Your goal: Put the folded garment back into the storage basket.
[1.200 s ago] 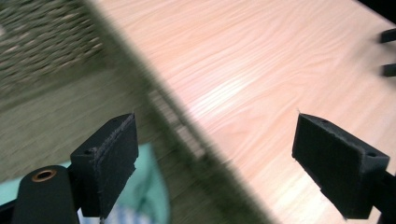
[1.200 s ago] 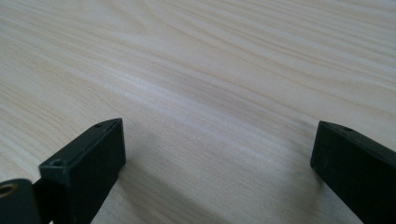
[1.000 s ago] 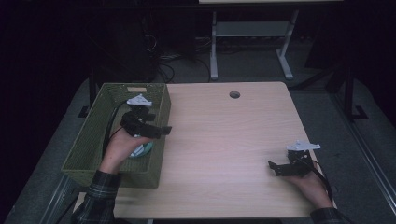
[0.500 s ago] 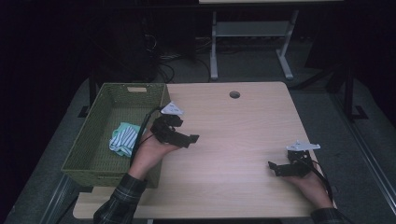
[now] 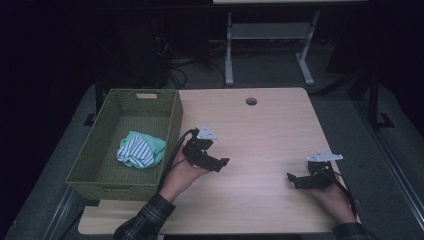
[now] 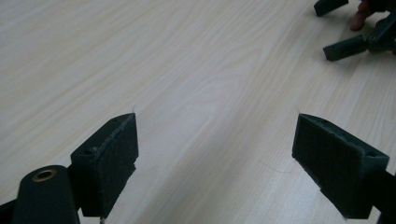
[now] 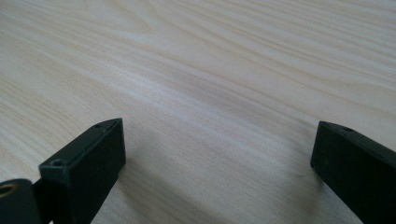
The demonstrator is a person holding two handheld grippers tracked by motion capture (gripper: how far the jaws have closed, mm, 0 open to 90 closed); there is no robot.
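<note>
From the high view, the striped cloth lies bunched inside the green woven basket at the table's left edge, so the putting-away looks done. The left gripper hovers over the bare wooden table just right of the basket, holding nothing. The right gripper sits low near the table's right front, well apart from the cloth, also empty.

Left gripper view now: its two black jaws stand wide apart over plain wood grain, nothing between them (the other gripper's dark jaws and a fingertip peek in at the top right corner).

Right gripper view: jaws spread wide again, only tabletop between and beyond them.

My read: the cloth is delivered, both tools are free, and nothing else on the table waits to be moved.
</note>
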